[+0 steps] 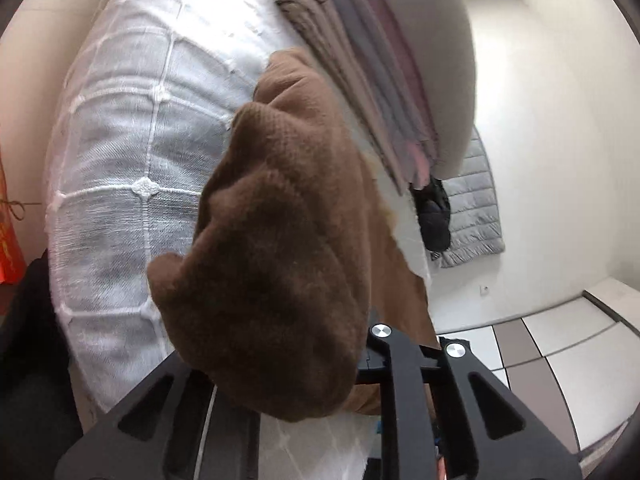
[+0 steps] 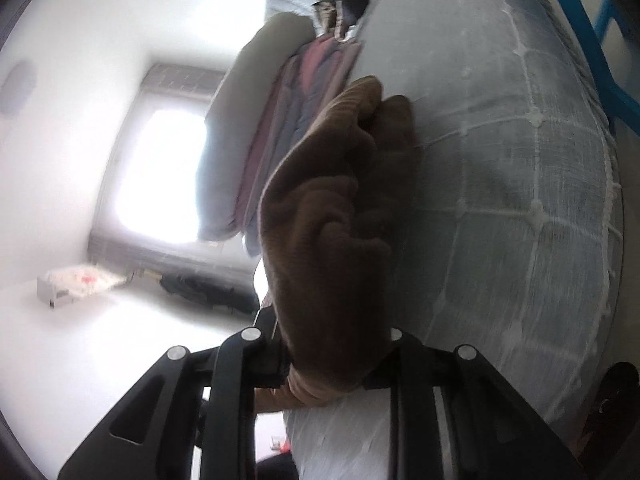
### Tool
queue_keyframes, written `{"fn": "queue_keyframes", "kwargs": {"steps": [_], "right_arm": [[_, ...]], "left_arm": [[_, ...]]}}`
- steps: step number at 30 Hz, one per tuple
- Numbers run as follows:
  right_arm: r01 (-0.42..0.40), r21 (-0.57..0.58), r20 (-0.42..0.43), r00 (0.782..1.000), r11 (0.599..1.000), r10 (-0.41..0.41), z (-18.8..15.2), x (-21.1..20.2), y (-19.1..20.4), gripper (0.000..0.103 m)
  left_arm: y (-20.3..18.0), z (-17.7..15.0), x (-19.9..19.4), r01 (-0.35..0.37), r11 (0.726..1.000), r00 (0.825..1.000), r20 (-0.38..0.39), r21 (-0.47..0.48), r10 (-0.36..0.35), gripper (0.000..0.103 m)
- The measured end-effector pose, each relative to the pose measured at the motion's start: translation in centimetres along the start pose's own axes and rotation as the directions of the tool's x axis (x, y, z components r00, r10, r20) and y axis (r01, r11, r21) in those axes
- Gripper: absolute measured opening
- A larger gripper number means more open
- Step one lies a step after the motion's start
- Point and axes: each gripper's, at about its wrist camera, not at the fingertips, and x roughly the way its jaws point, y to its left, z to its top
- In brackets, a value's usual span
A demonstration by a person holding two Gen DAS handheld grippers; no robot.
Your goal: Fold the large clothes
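Down at the bottom middle of both wrist views is where it all hangs: my left gripper (image 1: 360,372) is pinched tight on a bunched end of the brown knit garment (image 1: 280,240), and my right gripper (image 2: 332,364) is clamped on another bunch of the same brown knit garment (image 2: 332,240). Neither set of jaws is spread, fabric is squished right in between.

From each pinch the cloth runs away from my fingers up toward the middle of the frame, so its long axis is pretty much in line with where I'm pointing. It's draped over the white quilted bedspread (image 1: 132,152), with the stack of folded clothes (image 1: 380,80) just past its far end.

Both hands are equally on it, so I reckon the next bit is pulling my two ends apart to stretch it flat. Can't tell which part of the garment I've actually got.
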Motion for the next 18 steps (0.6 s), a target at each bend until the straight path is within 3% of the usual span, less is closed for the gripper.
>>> {"fn": "queue_keyframes", "kwargs": {"steps": [4, 5, 7, 9, 12, 14, 16, 18], "right_arm": [[0.062, -0.029, -0.037, 0.997, 0.998, -0.063, -2.2, -1.8, 0.6, 0.027], [0.095, 0.005, -0.053, 0.994, 0.995, -0.095, -2.5, -1.7, -0.3, 0.031], [0.156, 0.103, -0.079, 0.986, 0.982, -0.148, -2.2, -1.1, -2.1, 0.050], [0.157, 0.203, -0.085, 0.986, 0.966, -0.142, -2.3, -1.3, -3.2, 0.053], [0.161, 0.173, -0.063, 0.986, 0.972, -0.153, -2.7, -2.5, -2.1, 0.062], [0.210, 0.131, -0.012, 0.978, 0.969, -0.211, -2.9, -4.3, -0.6, 0.063], [0.258, 0.072, 0.062, 0.963, 0.963, -0.263, -2.6, -6.7, 1.0, 0.070], [0.354, -0.027, 0.190, 0.920, 0.935, -0.343, -2.2, -9.8, 3.4, 0.075]], "left_arm": [[0.9, -1.1, -2.1, -0.045, 0.999, 0.999, -0.006, 0.024, 0.045, 0.014], [1.6, -1.0, -1.5, -0.063, 0.998, 0.998, -0.022, 0.015, 0.064, 0.015], [3.2, -0.7, 0.1, -0.097, 0.994, 0.994, -0.046, -0.057, 0.095, 0.020], [4.5, -0.5, 0.5, -0.091, 0.992, 0.995, -0.050, -0.090, 0.087, 0.024], [5.2, -0.4, 0.3, -0.065, 0.991, 0.997, -0.041, -0.116, 0.061, 0.027], [5.1, -0.3, 0.3, -0.067, 0.992, 0.997, -0.030, -0.108, 0.064, 0.028], [5.5, -0.3, 0.3, -0.063, 0.992, 0.998, -0.026, -0.112, 0.061, 0.029], [5.8, -0.3, 0.3, -0.064, 0.991, 0.998, -0.021, -0.114, 0.062, 0.031]]}}
